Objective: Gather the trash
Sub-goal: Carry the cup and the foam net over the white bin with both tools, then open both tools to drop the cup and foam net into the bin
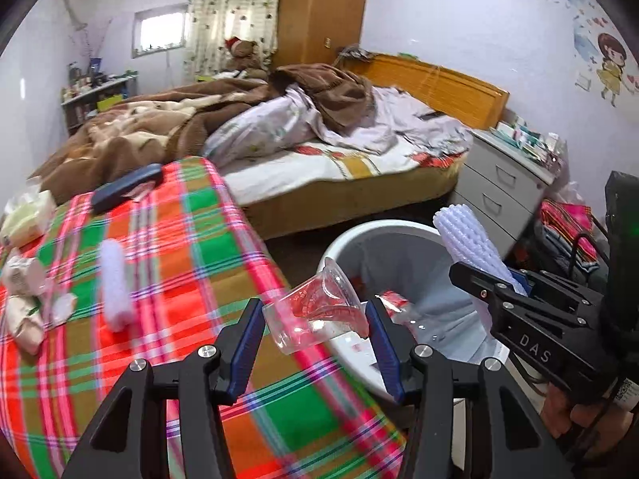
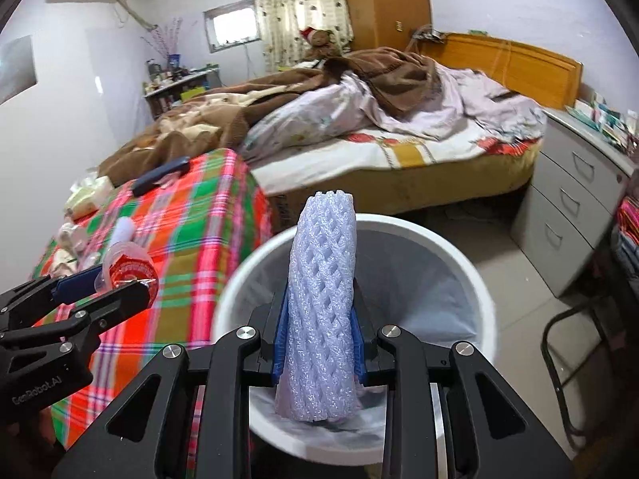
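Left tongs (image 1: 315,331) part-open, clamped on a clear plastic cup (image 1: 319,311) with red print, held tilted over the edge between the plaid-covered surface (image 1: 191,247) and the white bin (image 1: 379,227). Right tongs (image 2: 319,343) nearly closed, gripping a white foam net sleeve (image 2: 321,311) upright, directly above the bin's open mouth; bin lined with a pale bag, some scraps visible inside. Left behind on the surface: another foam net roll (image 1: 114,283), crumpled wrappers (image 1: 24,303) near the left edge, a tissue pack (image 1: 26,215) and a dark case (image 1: 127,187) toward the far end. Behind, an unmade bed (image 1: 319,151) with a brown blanket, grey drawers (image 1: 503,183) to the right.
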